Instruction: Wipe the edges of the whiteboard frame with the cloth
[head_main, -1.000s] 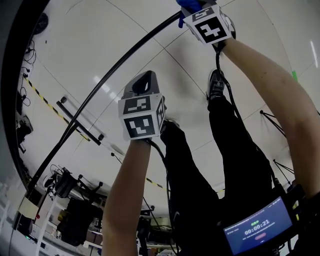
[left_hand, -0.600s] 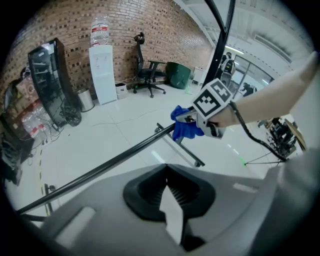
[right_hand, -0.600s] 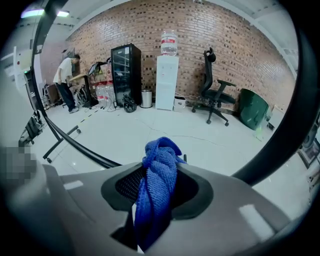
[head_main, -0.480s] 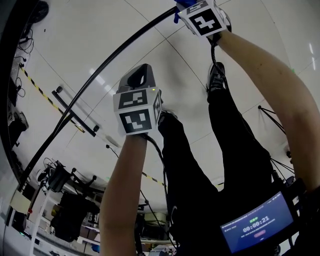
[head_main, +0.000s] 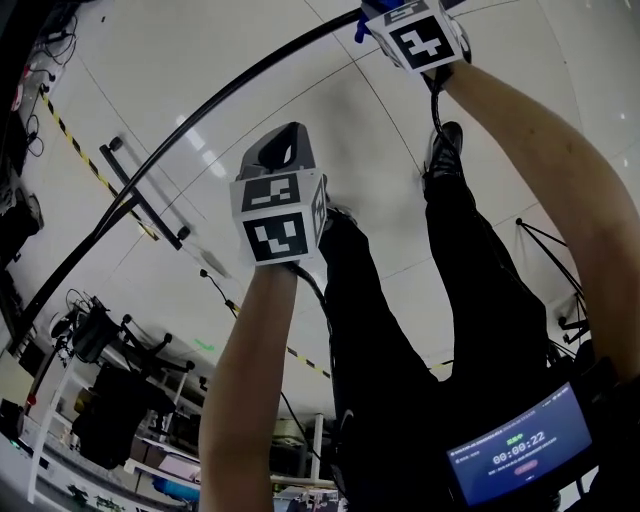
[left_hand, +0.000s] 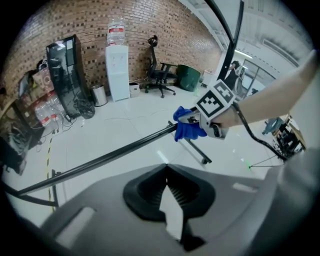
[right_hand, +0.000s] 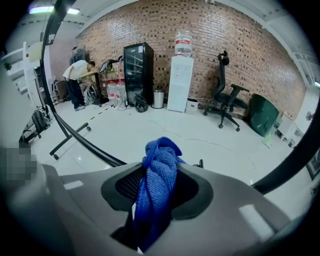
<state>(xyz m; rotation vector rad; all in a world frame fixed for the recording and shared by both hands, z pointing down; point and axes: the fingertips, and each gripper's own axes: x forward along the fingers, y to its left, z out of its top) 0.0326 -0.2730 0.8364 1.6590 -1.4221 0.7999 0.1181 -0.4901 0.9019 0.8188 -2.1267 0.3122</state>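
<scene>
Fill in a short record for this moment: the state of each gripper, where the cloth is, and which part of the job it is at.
Left gripper: jaws together, nothing between them
Right gripper: closed on the blue cloth
Cloth position: at the black frame edge, apparently resting on it
Free hand: left gripper is off the frame edge, to one side of the cloth
Background: water dispenser by a brick wall

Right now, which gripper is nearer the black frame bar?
Right. The right gripper holds the cloth right at the bar. The left gripper, shut and empty, sits clear of it on the person's side.
</scene>
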